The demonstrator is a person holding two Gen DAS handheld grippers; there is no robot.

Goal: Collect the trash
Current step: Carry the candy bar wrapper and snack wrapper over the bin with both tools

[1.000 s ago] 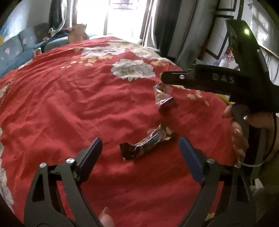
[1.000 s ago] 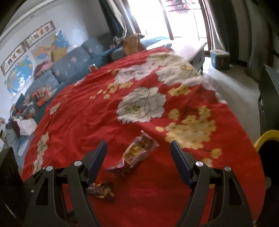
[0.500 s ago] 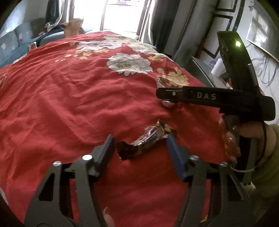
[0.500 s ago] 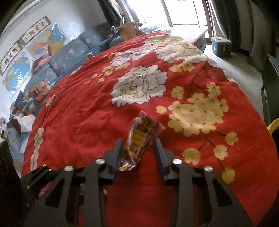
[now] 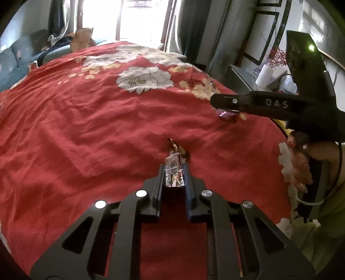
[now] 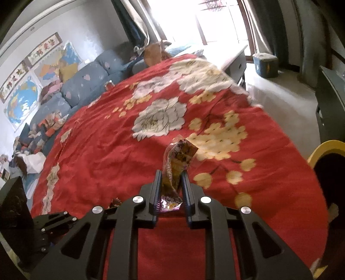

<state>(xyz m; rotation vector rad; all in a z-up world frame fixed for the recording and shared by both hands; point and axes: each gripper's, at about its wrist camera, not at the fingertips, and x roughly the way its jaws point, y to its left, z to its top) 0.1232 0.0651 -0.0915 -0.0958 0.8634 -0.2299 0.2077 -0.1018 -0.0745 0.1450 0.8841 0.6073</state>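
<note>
Left gripper [image 5: 174, 171]: fingers closing on the silver snack wrapper [image 5: 173, 170], pinched near its end, likely to lift it clear.
Right gripper [image 6: 171, 179]: fingers closing on the yellow-purple snack bag [image 6: 176, 160], which stands up between them.
Red bedspread [image 5: 86, 137]: both pieces of trash sit on it, near its close edge.
Yellow bin [image 6: 327, 148]: beside the bedspread, probably the drop point.

red bedspread [image 6: 97, 150] w/ white & yellow flowers, silver wrapper [image 5: 173, 170], yellow-purple snack bag [image 6: 179, 159]

Window [image 6: 217, 19] glare, fisheye edges, perhaps slight blur.
</note>
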